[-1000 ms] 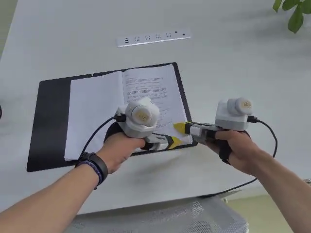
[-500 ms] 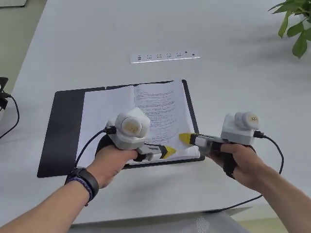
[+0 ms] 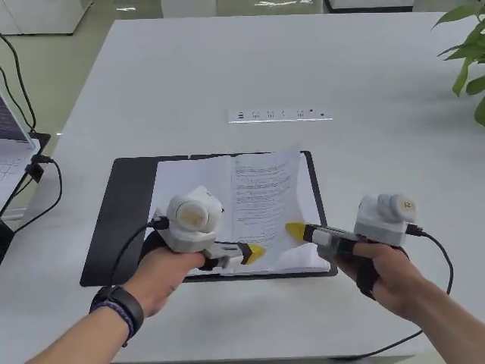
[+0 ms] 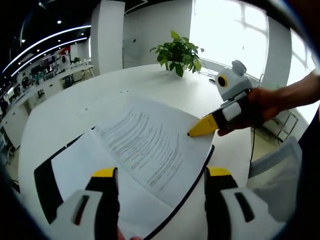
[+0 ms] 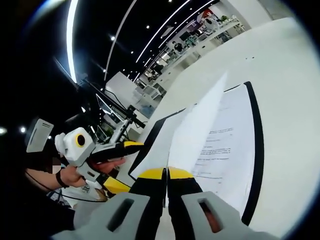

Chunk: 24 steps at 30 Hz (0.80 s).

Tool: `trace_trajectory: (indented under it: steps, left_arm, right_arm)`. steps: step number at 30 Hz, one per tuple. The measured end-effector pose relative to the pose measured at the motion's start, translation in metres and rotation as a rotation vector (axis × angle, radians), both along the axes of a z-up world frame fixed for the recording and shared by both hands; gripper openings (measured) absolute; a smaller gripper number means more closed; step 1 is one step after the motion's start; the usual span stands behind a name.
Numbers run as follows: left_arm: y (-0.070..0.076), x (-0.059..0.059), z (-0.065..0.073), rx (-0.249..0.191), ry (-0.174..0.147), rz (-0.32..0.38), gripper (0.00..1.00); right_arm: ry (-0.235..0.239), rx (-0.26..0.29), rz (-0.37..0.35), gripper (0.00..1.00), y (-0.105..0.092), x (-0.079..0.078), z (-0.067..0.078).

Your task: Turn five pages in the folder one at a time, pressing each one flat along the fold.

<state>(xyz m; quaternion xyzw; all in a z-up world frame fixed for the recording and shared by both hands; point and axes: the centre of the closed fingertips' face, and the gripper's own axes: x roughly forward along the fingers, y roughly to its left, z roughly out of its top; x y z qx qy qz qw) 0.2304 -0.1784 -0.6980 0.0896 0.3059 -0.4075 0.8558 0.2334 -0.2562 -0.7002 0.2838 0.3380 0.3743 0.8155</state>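
The right gripper (image 5: 166, 175) pinches the edge of a white printed paper page (image 3: 261, 199), holding it up off the black folder (image 3: 125, 220). The left gripper (image 4: 161, 172) has its jaws wide apart.

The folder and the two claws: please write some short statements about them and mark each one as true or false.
1. The right claw is shut on the edge of a printed page. True.
2. The left claw grips the black cover of the folder. False: its jaws stand open and hold nothing.
3. The folder lies closed. False: it lies open on the table.
4. A power strip lies on the table beyond the folder. True.
5. The printed page lies flat. False: it is lifted off the sheets below.
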Motion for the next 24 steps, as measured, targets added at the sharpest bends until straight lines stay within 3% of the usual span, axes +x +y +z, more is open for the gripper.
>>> trace_trajectory:
  steps: [12,24]
  left_arm:
    - [0.048,-0.007,0.012,-0.02,-0.029,0.088,0.69]
    - [0.093,-0.013,0.017,-0.021,-0.044,0.152,0.69]
  right_arm:
    - [-0.037,0.007,0.064,0.0,0.043,0.004,0.02]
    - [-0.041,0.004,0.12,0.0,0.082,0.004,0.023]
